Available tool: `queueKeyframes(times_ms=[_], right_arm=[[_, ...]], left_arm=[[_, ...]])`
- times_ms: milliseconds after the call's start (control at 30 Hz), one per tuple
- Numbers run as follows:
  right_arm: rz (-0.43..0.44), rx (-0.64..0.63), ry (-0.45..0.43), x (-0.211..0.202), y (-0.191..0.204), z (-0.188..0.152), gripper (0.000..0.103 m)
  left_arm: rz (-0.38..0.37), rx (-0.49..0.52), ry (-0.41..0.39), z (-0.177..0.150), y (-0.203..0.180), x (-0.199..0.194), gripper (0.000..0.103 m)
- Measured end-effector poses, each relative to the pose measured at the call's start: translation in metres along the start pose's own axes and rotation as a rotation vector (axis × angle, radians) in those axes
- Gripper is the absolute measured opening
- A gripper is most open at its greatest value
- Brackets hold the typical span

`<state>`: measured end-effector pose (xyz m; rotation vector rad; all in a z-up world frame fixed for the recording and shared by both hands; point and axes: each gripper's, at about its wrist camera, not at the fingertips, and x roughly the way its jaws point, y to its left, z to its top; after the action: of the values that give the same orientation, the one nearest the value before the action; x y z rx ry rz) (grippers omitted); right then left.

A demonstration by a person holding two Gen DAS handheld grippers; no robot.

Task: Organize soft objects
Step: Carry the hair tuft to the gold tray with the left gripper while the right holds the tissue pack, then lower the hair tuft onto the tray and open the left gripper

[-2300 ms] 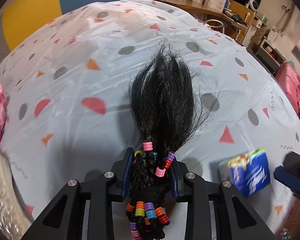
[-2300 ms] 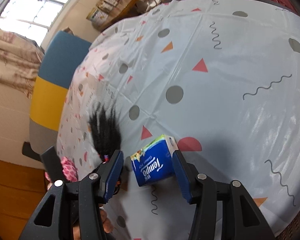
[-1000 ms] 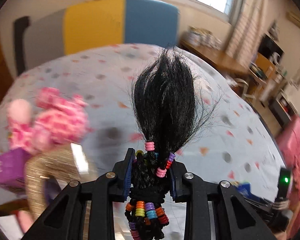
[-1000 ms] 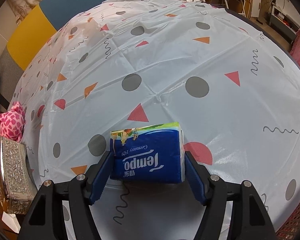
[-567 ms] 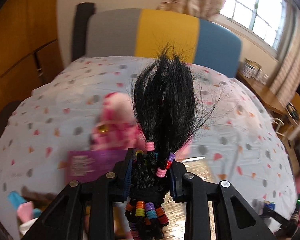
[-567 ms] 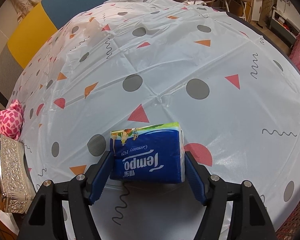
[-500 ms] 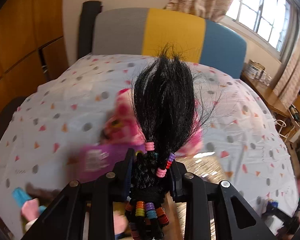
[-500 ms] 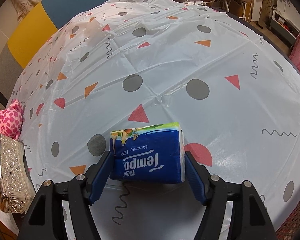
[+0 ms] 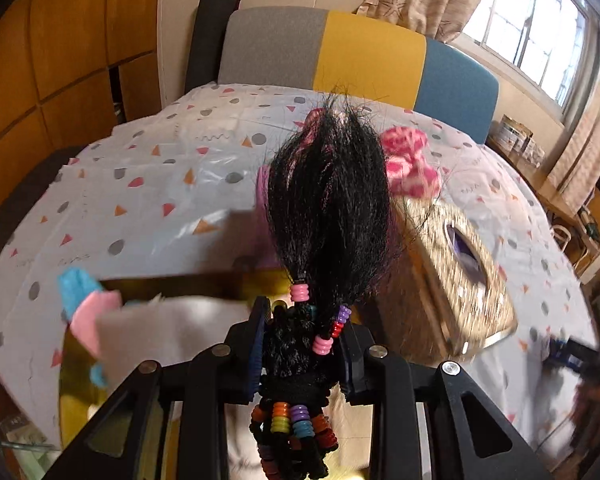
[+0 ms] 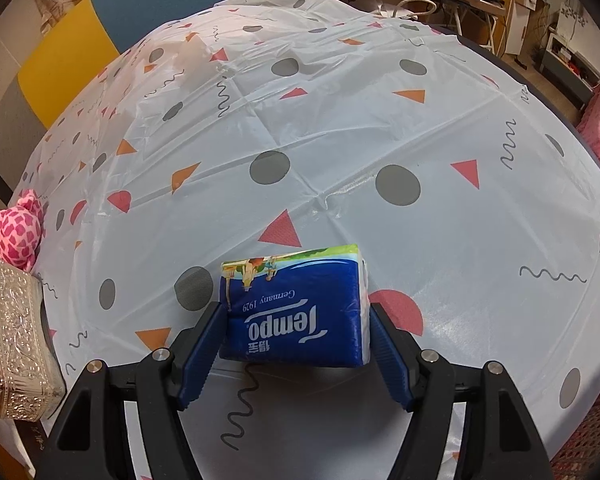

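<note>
My left gripper [image 9: 304,320] is shut on a black hair piece [image 9: 328,200] strung with coloured beads, its tuft pointing away from me. It hangs over a cluster at the table's end: a pink spotted plush [image 9: 410,164], a purple box [image 9: 262,192] mostly hidden behind the hair, and a glittery gold tissue box [image 9: 460,264]. In the right wrist view, my right gripper [image 10: 296,316] is shut on a blue Tempo tissue pack [image 10: 296,304], both pads against its sides, low over the patterned tablecloth [image 10: 340,140].
Under the left gripper lies a shiny gold tray [image 9: 76,392] with a white soft thing [image 9: 172,336] and blue and pink pieces [image 9: 84,300]. A grey, yellow and blue chair back [image 9: 360,60] stands behind the table. The plush [image 10: 14,232] and tissue box [image 10: 12,332] show at the right view's left edge.
My left gripper has swung with the hair piece from the tablecloth to over the plush, boxes and gold tray. The right gripper and tissue pack have stayed still.
</note>
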<state>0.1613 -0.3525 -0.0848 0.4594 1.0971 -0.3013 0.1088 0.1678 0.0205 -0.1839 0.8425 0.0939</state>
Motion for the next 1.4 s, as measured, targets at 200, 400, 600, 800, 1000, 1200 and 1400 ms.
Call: queueKeyframes(times_ms=[200, 400, 600, 800, 1000, 1200, 1400], right_arm=[[-0.016, -0.019, -0.008, 0.0, 0.002, 0.0, 0.072], [-0.032, -0.043, -0.022, -0.002, 0.006, -0.003, 0.072], [-0.067, -0.116, -0.055, -0.001, 0.017, -0.005, 0.074], [-0.074, -0.157, -0.082, 0.001, 0.024, -0.004, 0.074], [-0.071, -0.162, -0.085, 0.003, 0.024, -0.004, 0.074], [-0.081, -0.17, -0.084, 0.005, 0.028, -0.001, 0.074], [-0.084, -0.17, -0.094, 0.007, 0.03, 0.001, 0.074]], left_arm=[[0.028, 0.016, -0.024, -0.037, 0.011, -0.022, 0.03], [0.078, 0.017, -0.042, -0.066, 0.022, -0.037, 0.03], [0.096, 0.022, -0.056, -0.085, 0.03, -0.044, 0.03], [0.109, 0.022, -0.07, -0.094, 0.037, -0.05, 0.03], [0.124, 0.0, -0.069, -0.098, 0.05, -0.054, 0.03], [0.134, -0.056, -0.088, -0.096, 0.076, -0.069, 0.03], [0.183, -0.15, -0.123, -0.093, 0.122, -0.098, 0.03]])
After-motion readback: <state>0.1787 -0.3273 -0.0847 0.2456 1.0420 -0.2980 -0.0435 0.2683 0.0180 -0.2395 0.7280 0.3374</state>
